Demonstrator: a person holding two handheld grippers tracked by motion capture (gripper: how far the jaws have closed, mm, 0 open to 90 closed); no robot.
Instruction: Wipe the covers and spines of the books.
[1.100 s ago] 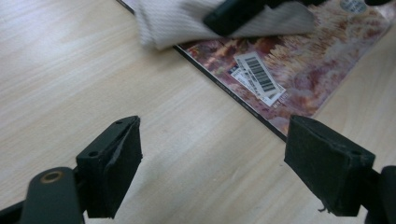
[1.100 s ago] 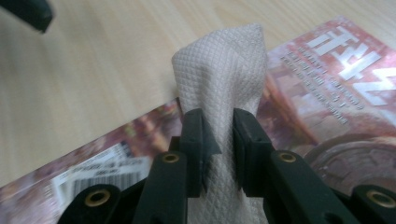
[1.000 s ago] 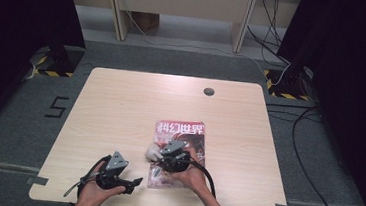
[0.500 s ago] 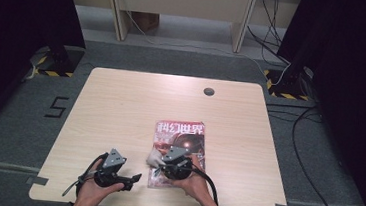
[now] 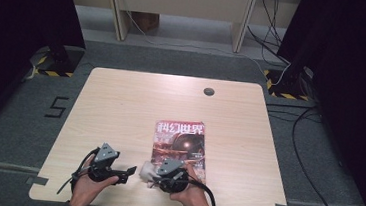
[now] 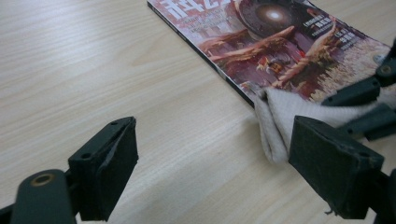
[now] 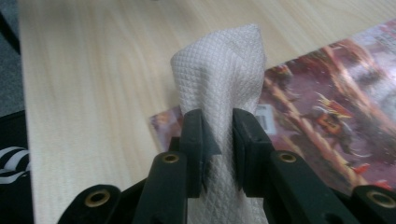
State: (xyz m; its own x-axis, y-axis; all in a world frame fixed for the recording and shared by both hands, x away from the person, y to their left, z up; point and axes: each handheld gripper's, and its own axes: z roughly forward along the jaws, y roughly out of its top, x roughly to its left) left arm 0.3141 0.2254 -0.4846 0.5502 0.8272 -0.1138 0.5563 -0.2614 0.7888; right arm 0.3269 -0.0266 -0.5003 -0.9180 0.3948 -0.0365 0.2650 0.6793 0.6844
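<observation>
**Cloth pinched over the magazine's near corner**

The right gripper (image 7: 217, 140) is held low and level at the table's (image 5: 120, 107) near edge, jaws pressed on a white cloth (image 7: 219, 74) at the magazine's (image 5: 180, 143) near-left corner. The left gripper (image 6: 224, 154) rests beside it, jaws spread and empty. Since the earlier frame, the right hand (image 5: 190, 196) has slid slightly toward the near edge.

Magazine (image 5: 180, 143) cover reads "科幻世界"; floor (image 5: 19, 119) marking reads "5".

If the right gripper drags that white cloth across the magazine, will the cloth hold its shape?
Probably not. The cloth is bunched and folded where the right gripper pinches it, so it looks floppy. Its quilted weave suggests it would grip the magazine rather than slide freely.
</observation>
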